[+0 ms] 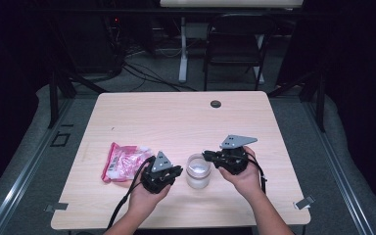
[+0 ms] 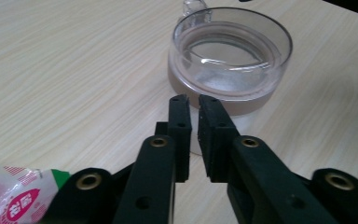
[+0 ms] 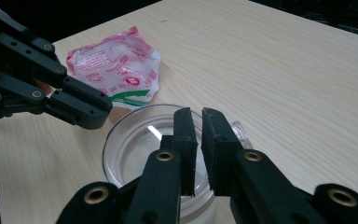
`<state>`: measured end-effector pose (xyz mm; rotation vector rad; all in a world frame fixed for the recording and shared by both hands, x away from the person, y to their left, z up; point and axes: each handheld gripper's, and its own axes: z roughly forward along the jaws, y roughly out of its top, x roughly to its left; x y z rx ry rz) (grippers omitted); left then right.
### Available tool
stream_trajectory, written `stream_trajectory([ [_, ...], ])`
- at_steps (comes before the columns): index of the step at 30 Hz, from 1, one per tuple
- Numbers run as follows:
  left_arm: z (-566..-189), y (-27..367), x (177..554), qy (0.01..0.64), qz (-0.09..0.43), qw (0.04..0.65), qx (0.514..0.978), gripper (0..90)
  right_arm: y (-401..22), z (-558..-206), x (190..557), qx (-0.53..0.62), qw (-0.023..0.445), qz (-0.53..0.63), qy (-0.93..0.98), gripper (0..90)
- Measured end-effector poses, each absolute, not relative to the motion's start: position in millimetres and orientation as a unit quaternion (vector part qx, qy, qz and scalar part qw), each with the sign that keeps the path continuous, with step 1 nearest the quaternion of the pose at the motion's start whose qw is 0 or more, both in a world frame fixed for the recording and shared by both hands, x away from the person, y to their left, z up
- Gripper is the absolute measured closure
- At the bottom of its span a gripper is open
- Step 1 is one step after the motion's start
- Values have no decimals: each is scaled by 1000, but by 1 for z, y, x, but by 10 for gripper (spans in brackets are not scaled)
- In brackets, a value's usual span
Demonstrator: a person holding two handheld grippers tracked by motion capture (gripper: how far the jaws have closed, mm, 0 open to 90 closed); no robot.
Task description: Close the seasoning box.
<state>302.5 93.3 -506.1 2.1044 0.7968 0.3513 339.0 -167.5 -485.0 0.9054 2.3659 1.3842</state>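
A clear round cup with a small spout or tab at its rim is seen standing upright on the table, near the front edge, about midway between the left and right edges. Its walls are transparent and the base looks thick and frosted. A pink-and-white plastic packet is seen left of the cup, near the left gripper. The packet's green print is made out in the two gripper views, not from above; the spout is shown clearly in the left gripper view. The cup is flanked by both grippers: the left gripper just beside its left side, the right gripper at its rim on the far right side. Each pair of jaws is parted by a narrow gap, nothing pinched between.
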Motion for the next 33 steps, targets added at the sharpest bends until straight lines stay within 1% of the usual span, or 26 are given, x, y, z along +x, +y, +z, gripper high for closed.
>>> stream_trajectory([
  [3,-506,99,304,318,142,428,834,741,-167,-485,339,312,127,475,813,809],
  [7,-507,105,306,324,155,424,831,657,-168,-484,339,311,129,476,813,759],
  [12,-507,116,310,334,162,429,823,566,-170,-483,339,315,130,480,809,704],
  [15,-506,125,313,339,168,430,820,526,-171,-484,339,317,132,478,808,671],
  [23,-510,159,320,353,178,432,811,490,-179,-484,341,330,140,476,803,615],
  [29,-516,188,323,379,190,424,801,470,-187,-490,343,353,153,466,797,560],
  [33,-524,205,324,399,188,423,791,464,-192,-498,345,376,157,453,793,548],
])
